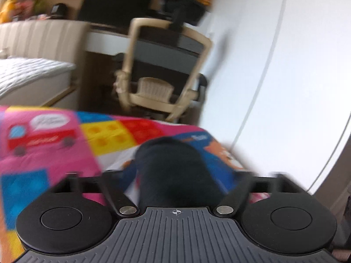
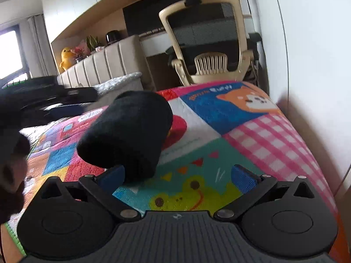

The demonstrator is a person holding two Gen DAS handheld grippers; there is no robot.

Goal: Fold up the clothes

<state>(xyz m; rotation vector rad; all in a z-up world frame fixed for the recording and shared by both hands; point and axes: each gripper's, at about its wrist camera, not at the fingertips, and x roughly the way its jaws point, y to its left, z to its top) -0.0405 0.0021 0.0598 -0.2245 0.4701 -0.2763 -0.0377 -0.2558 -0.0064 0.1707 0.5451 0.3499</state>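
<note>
A rolled black garment (image 1: 175, 171) lies on a colourful patchwork quilt (image 1: 43, 153), and my left gripper (image 1: 175, 174) is shut on it, the cloth filling the gap between the fingers. This view is blurred. In the right wrist view the same black garment (image 2: 127, 131) sits tilted on the quilt (image 2: 263, 135), its far end raised toward the left gripper (image 2: 83, 100) coming in from the left. My right gripper (image 2: 178, 176) stands wide open just in front of the roll. Its left blue pad (image 2: 114, 175) is beside the roll's near end, and its right pad (image 2: 243, 177) is over bare quilt.
A beige office chair (image 2: 206, 43) stands behind the quilt's far edge, with a desk behind it. A white wall (image 2: 307, 65) runs along the right. A bed with a padded headboard (image 2: 105, 65) is at the left. A blurred dark hand or sleeve (image 2: 11, 175) fills the left edge.
</note>
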